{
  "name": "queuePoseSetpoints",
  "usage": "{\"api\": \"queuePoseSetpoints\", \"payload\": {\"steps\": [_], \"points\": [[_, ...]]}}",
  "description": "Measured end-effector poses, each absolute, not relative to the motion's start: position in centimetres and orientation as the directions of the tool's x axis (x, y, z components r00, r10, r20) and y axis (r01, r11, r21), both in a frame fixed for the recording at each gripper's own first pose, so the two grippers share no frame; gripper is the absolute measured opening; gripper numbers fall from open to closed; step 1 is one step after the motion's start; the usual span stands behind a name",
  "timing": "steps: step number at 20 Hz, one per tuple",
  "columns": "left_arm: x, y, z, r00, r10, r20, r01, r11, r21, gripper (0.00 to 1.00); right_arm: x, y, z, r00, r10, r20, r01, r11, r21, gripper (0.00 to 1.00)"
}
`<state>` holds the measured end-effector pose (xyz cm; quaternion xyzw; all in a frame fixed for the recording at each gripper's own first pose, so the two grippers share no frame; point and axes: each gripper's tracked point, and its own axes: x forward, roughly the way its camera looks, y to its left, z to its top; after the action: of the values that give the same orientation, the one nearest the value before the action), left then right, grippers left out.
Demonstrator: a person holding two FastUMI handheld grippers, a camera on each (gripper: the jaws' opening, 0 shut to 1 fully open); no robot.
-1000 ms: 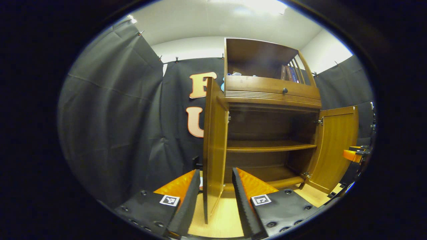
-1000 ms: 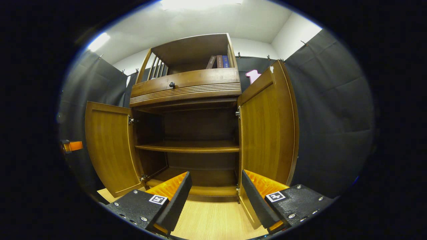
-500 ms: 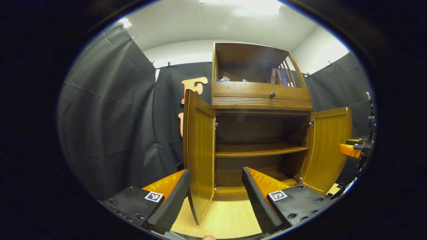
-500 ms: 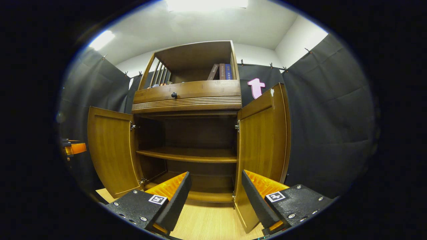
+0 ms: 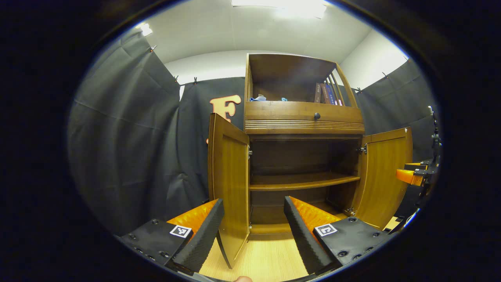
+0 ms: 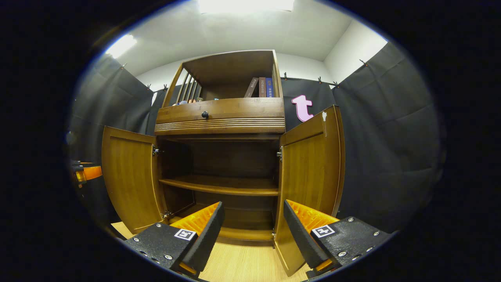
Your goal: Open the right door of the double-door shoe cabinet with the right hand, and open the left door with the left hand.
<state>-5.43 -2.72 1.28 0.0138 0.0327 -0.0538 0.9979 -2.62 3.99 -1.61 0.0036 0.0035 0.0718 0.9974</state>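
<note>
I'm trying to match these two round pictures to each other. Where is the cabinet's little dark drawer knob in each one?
Left gripper view: the drawer knob sits right of centre, above the open compartment.
Right gripper view: the drawer knob sits left of centre, on the same drawer front.
Shared landmark: the row of books on the top shelf.

Black cloth walls (image 5: 129, 129) hang from clips, enclosing the booth, with white wall (image 6: 348, 43) showing above them. A bright ceiling light (image 6: 244, 4) glows overhead. The floor (image 5: 262, 262) is pale wood-grain.

Brown wood-grain shoe cabinet (image 6: 223, 117), black knob (image 6: 204, 114), pale striped floor (image 6: 242, 266).
</note>
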Motion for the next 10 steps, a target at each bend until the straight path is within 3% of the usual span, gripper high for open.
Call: {"api": "queuePoseSetpoints", "payload": {"steps": [1, 2, 3, 5, 6, 7, 8, 9, 10], "points": [[-5.2, -2.6, 1.1, 0.992, -0.101, -0.072, 0.102, 0.995, 0.022, 0.94, -2.4, 3.8, -1.7, 0.991, 0.137, -0.009, -0.137, 0.991, 0.010, 0.92], [-5.1, -2.4, 0.8, 0.992, -0.096, -0.078, 0.098, 0.995, 0.018, 0.98, -2.3, 3.6, -2.0, 0.991, 0.132, -0.014, -0.132, 0.991, 0.012, 0.99], [-4.9, -2.4, 0.6, 0.992, -0.093, -0.085, 0.095, 0.995, 0.014, 0.94, -2.1, 3.4, -2.2, 0.991, 0.130, -0.019, -0.129, 0.991, 0.014, 0.92], [-4.6, -2.2, 0.2, 0.991, -0.089, -0.096, 0.090, 0.996, 0.009, 1.00, -1.9, 3.4, -2.4, 0.992, 0.125, -0.028, -0.124, 0.992, 0.008, 0.92], [-4.4, -2.2, 0.1, 0.991, -0.088, -0.098, 0.089, 0.996, 0.008, 1.00, -1.9, 3.4, -2.4, 0.992, 0.125, -0.030, -0.125, 0.992, 0.002, 0.92], [-4.3, -2.2, 0.1, 0.991, -0.089, -0.100, 0.091, 0.996, 0.009, 1.00, -1.9, 3.5, -2.4, 0.992, 0.126, -0.030, -0.126, 0.992, -0.002, 0.99], [-4.3, -2.3, 0.1, 0.991, -0.090, -0.099, 0.092, 0.996, 0.009, 1.00, -2.0, 3.6, -2.4, 0.991, 0.127, -0.029, -0.128, 0.992, -0.004, 0.92], [-4.1, -2.3, 0.1, 0.991, -0.091, -0.097, 0.093, 0.996, 0.011, 1.00, -1.9, 3.8, -2.4, 0.991, 0.130, -0.027, -0.130, 0.991, -0.004, 0.99], [-4.0, -2.4, 0.0, 0.991, -0.092, -0.095, 0.094, 0.995, 0.014, 1.00, -1.8, 3.9, -2.3, 0.991, 0.133, -0.028, -0.133, 0.991, -0.005, 0.99]]}}
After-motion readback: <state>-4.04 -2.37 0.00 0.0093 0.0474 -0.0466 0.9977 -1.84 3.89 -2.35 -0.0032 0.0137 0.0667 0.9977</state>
